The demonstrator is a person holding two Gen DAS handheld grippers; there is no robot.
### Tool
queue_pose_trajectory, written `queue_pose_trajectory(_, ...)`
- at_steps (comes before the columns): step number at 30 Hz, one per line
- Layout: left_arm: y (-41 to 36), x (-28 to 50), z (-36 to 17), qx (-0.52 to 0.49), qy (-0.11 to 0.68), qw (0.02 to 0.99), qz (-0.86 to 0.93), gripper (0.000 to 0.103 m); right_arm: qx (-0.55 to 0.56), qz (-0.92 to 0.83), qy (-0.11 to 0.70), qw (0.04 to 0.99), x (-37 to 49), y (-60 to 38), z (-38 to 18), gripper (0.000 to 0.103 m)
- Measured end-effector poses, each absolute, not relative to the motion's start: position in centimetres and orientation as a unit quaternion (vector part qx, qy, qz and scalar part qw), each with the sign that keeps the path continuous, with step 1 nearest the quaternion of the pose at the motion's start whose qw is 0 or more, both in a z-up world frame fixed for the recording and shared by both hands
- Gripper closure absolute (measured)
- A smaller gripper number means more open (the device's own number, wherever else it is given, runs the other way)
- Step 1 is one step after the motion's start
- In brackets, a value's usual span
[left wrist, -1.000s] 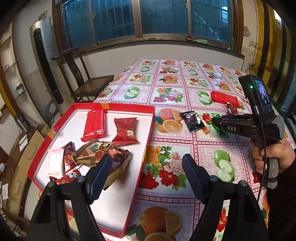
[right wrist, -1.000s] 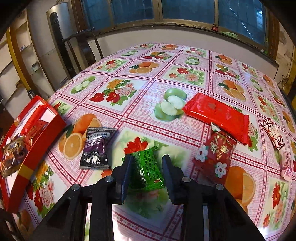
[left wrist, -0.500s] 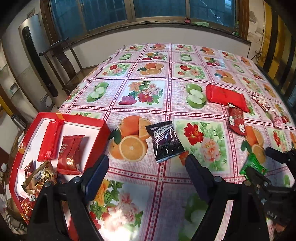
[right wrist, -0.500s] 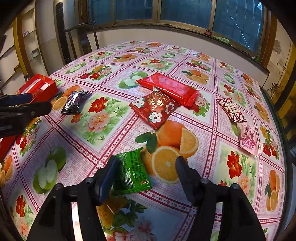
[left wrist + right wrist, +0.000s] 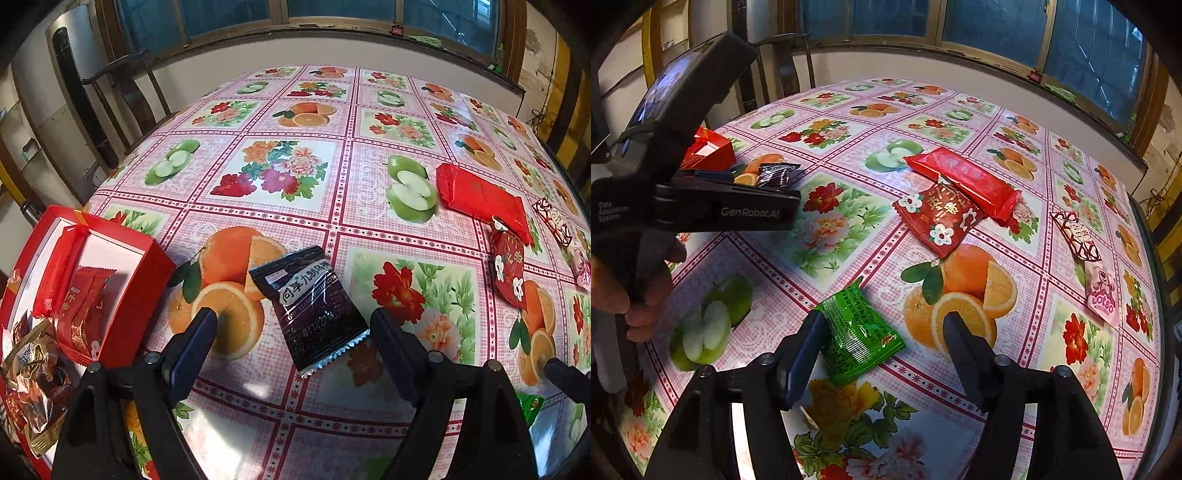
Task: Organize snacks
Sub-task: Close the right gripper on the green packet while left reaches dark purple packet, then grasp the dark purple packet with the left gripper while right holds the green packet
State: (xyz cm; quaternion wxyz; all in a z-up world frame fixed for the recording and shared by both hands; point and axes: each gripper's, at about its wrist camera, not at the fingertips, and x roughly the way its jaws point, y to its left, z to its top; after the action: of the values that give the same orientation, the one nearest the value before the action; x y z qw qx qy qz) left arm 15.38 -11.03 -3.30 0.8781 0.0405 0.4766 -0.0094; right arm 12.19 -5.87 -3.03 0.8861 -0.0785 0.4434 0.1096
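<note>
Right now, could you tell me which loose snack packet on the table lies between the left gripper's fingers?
The dark purple packet beside the red box; every other loose packet lies further right.

A table (image 5: 258,110) covered by a glossy pink checked oilcloth printed with oranges, green apples and flowers occupies the room, and light glares off the cloth at its near edge. Beyond the table's far edge runs a pale wall (image 5: 221,55) topped by a row of dark-paned windows (image 5: 343,13) in brown wooden frames. A dark wooden chair (image 5: 122,99) stands at the table's far-left corner, with a tall grey-and-black appliance (image 5: 70,81) just beyond it against the wall.
</note>
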Motion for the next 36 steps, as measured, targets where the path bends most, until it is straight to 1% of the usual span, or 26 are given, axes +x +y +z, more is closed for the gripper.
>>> queue_pose_trajectory(1, -11.1, 15.4, -3.3, 0.04, 0.475, 0.879, -0.009, 0.018, -0.081, 0.113, 0.443, 0.886, 12.1, -5.6, -3.0, 0.041)
queue_pose_trajectory(3, -11.2, 15.5, -3.4, 0.038, 0.475, 0.879, -0.01, 0.018, -0.082, 0.125, 0.442, 0.884, 11.9, -5.2, -3.0, 0.055)
queue_pose_trajectory(4, -11.3, 15.5, -3.4, 0.038, 0.477, 0.878, -0.012, 0.018, -0.084, 0.129, 0.442, 0.884, 11.9, -4.9, -3.0, 0.057)
queue_pose_trajectory(8, -12.0, 15.2, -3.1, 0.028, 0.484, 0.874, -0.032, 0.019, -0.091, 0.132, 0.439, 0.884, 11.8, -4.3, -3.0, 0.06)
queue_pose_trajectory(19, -14.0, 14.1, -1.1, 0.044, 0.448, 0.892, -0.05, 0.019, -0.081, 0.135, 0.442, 0.883, 11.9, -4.6, -3.1, 0.061)
queue_pose_trajectory(25, -15.0, 14.8, -3.3, 0.065, 0.48, 0.873, -0.056, 0.018, -0.073, 0.138, 0.446, 0.881, 12.0, -4.7, -3.1, 0.061)
queue_pose_trajectory(36, -15.0, 14.7, -3.4, 0.039, 0.487, 0.869, -0.081, 0.018, -0.064, 0.142, 0.448, 0.88, 12.2, -4.8, -3.3, 0.061)
